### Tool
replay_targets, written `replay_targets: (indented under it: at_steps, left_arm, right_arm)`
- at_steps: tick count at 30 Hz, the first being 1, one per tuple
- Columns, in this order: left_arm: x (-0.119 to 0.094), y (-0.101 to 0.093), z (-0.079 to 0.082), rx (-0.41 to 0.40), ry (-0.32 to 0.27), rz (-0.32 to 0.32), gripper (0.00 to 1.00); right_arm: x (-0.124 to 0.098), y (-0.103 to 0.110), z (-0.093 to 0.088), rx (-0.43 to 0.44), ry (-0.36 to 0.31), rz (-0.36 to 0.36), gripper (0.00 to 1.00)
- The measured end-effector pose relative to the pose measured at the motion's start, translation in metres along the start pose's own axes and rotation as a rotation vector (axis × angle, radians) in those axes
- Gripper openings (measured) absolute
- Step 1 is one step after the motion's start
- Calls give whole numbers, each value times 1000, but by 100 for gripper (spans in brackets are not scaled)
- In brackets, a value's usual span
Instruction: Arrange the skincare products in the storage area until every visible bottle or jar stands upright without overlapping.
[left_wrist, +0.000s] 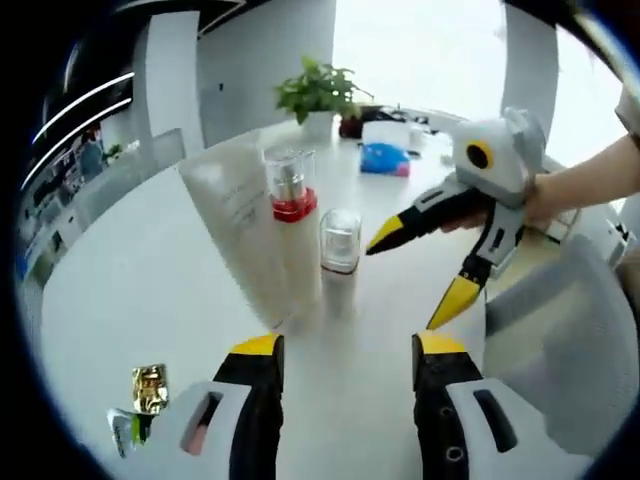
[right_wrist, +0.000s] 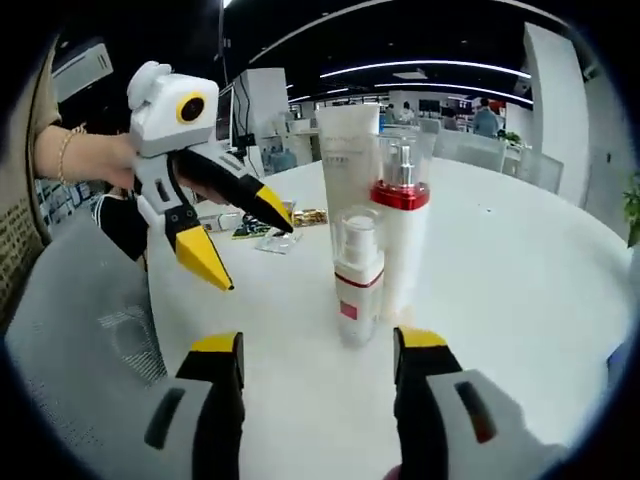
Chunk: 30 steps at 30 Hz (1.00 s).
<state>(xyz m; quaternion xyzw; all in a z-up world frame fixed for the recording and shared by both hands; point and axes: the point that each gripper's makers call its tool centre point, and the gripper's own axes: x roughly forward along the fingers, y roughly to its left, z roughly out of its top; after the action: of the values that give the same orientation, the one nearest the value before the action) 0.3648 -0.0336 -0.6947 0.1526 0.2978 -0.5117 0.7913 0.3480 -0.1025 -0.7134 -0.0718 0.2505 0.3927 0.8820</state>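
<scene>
Three skincare products stand upright together on the round white table (left_wrist: 150, 290): a tall white squeeze tube (left_wrist: 238, 215), a clear-capped pump bottle with a red collar (left_wrist: 290, 205) and a small clear-capped white pump bottle (right_wrist: 358, 285). The left gripper (left_wrist: 345, 345) and the right gripper (right_wrist: 316, 340) flank them on opposite sides, both with jaws spread and empty.

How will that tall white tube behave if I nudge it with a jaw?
The tall white tube stands on end, taller than the red-collared pump bottle and small spray bottle close beside it, so it probably tips easily. Its flat, tapering body looks soft, so it may dent. A fall would likely knock over its neighbours.
</scene>
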Motion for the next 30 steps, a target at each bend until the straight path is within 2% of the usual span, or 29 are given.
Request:
replay_targets:
  at_steps: [9, 24, 30]
  left_arm:
    - [-29, 2, -19, -75, -5, 63, 58]
    - [-78, -2, -47, -176, -27, 147, 66]
    - [-105, 3, -59, -246, -59, 211, 71]
  right_arm:
    - [-9, 19, 11, 34, -35, -1, 73]
    - [-28, 34, 19, 87, -73, -29, 82]
    - [-32, 38, 23, 115, -89, -39, 85]
